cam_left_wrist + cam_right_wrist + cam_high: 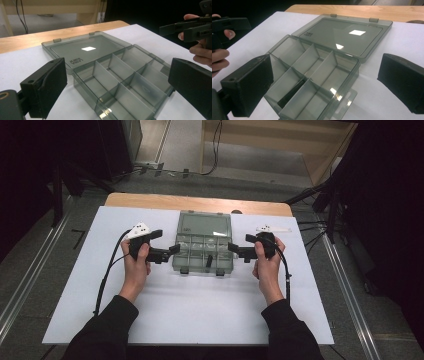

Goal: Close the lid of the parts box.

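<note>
In the high view, a clear grey box (202, 247) is seen lying open at the middle of a white table (190, 310), its lid (205, 224) folded flat away from the person. The tray is divided into compartments, and a small dark piece (209, 261) is seen in one near the front right. The left gripper (172, 250) is held just beside the box's left edge and the right gripper (231, 247) just beside its right edge; both sets of jaws are spread and nothing is gripped. In the left gripper view, the left gripper (117, 87) is seen with jaws wide apart, the box (120, 75) lying between them on the table (15, 65); the compartments shown here hold nothing. Small embossed writing (76, 60) is found on the lid (85, 48), too small to be read. The right gripper (186, 27) is seen beyond, in a hand. In the right gripper view, the right gripper (324, 85) is likewise released, jaws apart on either side of the box (312, 72). A dark piece (289, 95) is seen lying in a near compartment. Embossed marking (310, 34) on the lid (342, 35) cannot be read.
</note>
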Demonstrator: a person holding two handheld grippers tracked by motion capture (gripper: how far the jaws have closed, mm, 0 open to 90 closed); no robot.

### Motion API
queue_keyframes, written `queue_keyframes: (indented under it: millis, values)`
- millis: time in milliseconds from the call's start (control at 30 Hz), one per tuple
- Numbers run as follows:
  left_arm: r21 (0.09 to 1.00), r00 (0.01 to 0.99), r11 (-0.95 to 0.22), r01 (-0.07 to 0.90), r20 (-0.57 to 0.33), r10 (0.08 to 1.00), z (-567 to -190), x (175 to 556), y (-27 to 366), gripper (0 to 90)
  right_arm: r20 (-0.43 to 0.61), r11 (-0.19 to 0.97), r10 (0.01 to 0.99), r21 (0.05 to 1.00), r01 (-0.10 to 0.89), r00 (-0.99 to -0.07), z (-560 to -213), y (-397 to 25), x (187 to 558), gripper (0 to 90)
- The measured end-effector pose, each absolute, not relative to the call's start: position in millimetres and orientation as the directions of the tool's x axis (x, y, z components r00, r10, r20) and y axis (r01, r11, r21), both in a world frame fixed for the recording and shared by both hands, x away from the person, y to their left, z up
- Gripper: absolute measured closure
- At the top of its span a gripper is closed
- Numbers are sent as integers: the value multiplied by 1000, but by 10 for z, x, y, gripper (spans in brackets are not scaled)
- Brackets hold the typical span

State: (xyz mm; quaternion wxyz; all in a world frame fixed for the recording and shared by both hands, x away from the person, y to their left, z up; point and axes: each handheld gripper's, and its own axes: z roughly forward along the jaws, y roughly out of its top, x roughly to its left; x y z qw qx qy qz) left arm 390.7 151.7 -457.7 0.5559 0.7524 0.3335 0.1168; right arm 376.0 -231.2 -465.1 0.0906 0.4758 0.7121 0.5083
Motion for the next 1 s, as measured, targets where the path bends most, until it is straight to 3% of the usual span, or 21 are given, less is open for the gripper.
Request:
queue_keyframes:
  millis: [1000]
  values:
    - [876,693,-124,466,-274,667,-4625,4442,1364,66,403,6,756,784,621,-515,-4683,-2210,4179,0]
